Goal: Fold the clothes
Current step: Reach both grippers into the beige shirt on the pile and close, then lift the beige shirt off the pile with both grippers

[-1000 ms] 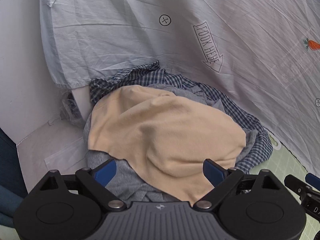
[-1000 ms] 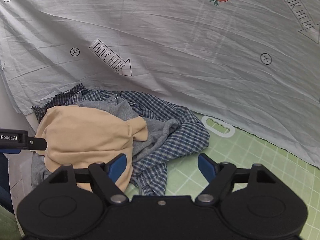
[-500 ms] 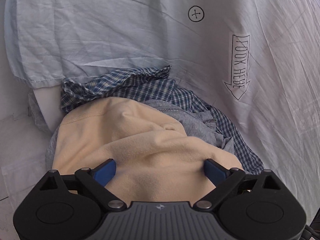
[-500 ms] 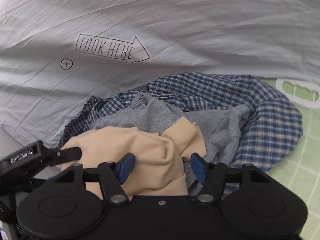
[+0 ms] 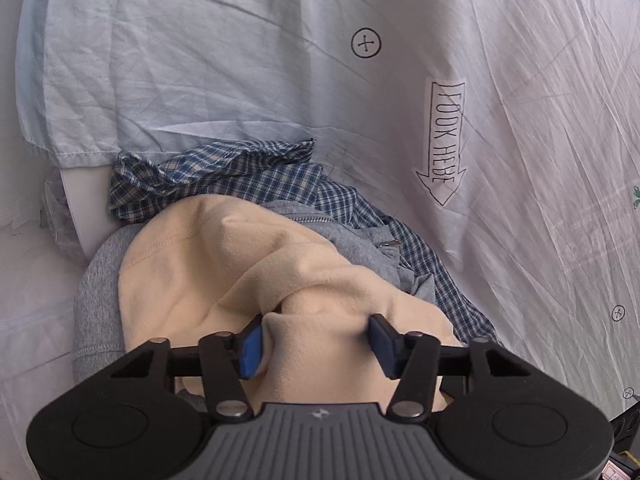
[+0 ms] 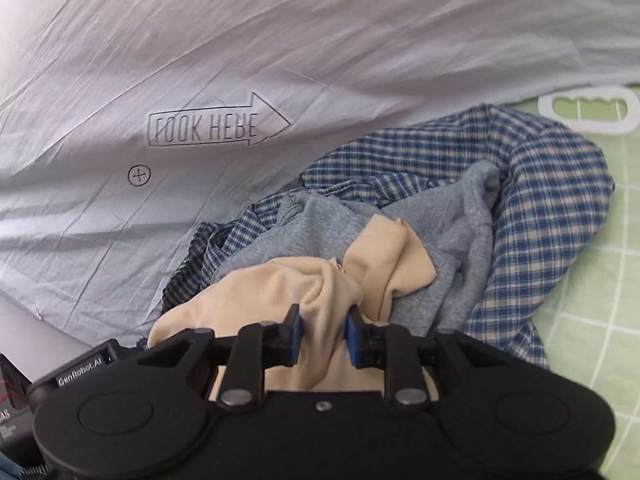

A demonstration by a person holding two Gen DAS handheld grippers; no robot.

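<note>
Spanning the whole background: pale blue-white sheet (image 5: 500,128), creased, printed with an arrow reading "LOOK HERE" (image 6: 218,126) (mirrored letters) and small crossed-circle marks (image 5: 366,43).
Green gridded mat (image 6: 592,300), right side of right wrist view, partly covered by the clothes heap.
Blue checked shirt (image 6: 552,216), crumpled, lowest of the heap, lying against the sheet.
Grey knit garment (image 6: 320,224), on the shirt; a zip shows in the left view.
Beige garment (image 5: 192,276), topmost; a fold bunches between both sets of blue pads.
Left gripper (image 5: 316,338): jaws closing, pads pressing beige cloth.
Right gripper (image 6: 322,340): jaws closing, narrow, pinching a beige ridge.
White plastic handle (image 6: 588,114), on the mat beyond the shirt.
Label "GenRobot.AI" (image 6: 82,370), lower left of right view.
</note>
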